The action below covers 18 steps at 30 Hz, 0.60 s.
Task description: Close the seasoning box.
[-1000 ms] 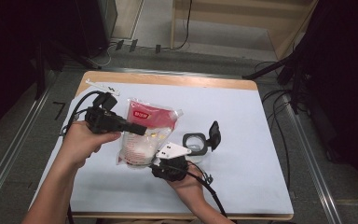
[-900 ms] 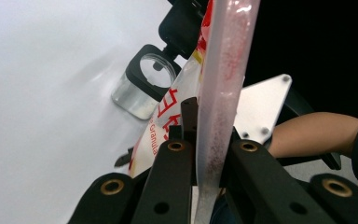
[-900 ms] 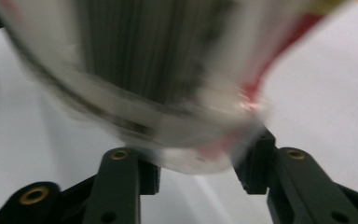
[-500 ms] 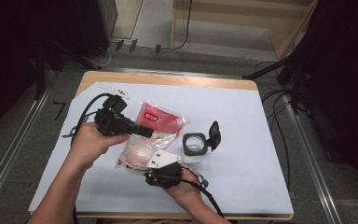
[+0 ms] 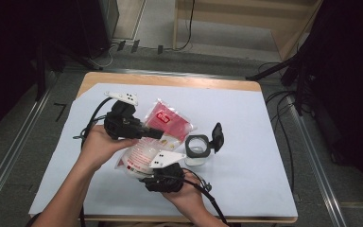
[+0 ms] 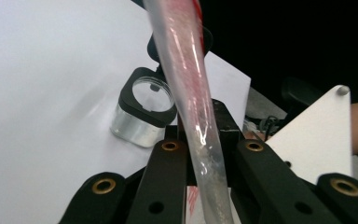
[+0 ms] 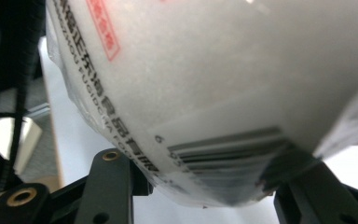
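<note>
Your left gripper is clamped on the thin top edge of the one bag, jaws just eased slightly; bag is held over the white table; your right gripper has its jaws pressed on the bag's full bottom end; one open-lidded jar stands just right of the bag.

Two forearms are reaching in from the bottom of the high view. The left gripper is pointing right, jaws pinching and just easing slightly apart. The right gripper is clamping, jaws half apart.
</note>
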Available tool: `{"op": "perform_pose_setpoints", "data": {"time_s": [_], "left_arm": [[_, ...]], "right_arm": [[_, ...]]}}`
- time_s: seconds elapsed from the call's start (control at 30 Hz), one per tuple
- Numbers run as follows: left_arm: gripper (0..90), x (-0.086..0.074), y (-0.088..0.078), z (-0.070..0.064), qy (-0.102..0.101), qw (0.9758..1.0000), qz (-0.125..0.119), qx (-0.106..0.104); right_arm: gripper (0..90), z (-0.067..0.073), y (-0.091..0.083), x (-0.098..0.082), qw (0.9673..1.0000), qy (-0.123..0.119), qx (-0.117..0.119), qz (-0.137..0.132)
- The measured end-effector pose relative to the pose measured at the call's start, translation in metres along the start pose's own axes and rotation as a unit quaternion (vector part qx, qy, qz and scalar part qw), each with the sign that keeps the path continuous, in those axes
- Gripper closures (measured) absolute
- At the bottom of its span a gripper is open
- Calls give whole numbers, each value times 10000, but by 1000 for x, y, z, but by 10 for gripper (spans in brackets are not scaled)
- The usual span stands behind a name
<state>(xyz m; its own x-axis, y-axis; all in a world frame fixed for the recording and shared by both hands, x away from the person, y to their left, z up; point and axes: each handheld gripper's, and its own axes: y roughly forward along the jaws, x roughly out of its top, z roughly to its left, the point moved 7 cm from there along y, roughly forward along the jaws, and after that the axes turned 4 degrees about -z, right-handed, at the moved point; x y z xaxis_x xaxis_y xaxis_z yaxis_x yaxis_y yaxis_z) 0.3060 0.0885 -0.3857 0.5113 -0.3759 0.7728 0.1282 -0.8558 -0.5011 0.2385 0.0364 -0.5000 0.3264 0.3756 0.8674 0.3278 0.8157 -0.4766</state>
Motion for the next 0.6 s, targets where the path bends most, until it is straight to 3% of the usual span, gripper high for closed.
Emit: {"op": "perform_pose_setpoints", "data": {"time_s": [0.03, 0.13, 0.17, 0.33, 0.47, 0.6], "left_arm": [[836, -2, 6, -1, -37, 10000, 73, -52], [835, -3, 11, 1, -108, 9999, 83, -25], [835, -3, 12, 3, -301, 9995, 106, -57], [838, -2, 15, 4, -566, 9983, 109, 28], [843, 0, 19, 2, -633, 9978, 128, 130], [837, 2, 27, -3, -688, 9976, 71, 20]], "right_arm": [[548, 1, -1, 1, 9999, 70, 68, -33], [570, 3, -3, 2, 10000, -14, 51, -78], [587, 5, -5, 3, 9998, -147, -24, -118], [570, 5, -5, 3, 9999, -51, -56, -138], [537, 6, -3, 2, 9997, -71, -194, -107], [550, 7, -3, 3, 9995, -62, -273, -148]]}}
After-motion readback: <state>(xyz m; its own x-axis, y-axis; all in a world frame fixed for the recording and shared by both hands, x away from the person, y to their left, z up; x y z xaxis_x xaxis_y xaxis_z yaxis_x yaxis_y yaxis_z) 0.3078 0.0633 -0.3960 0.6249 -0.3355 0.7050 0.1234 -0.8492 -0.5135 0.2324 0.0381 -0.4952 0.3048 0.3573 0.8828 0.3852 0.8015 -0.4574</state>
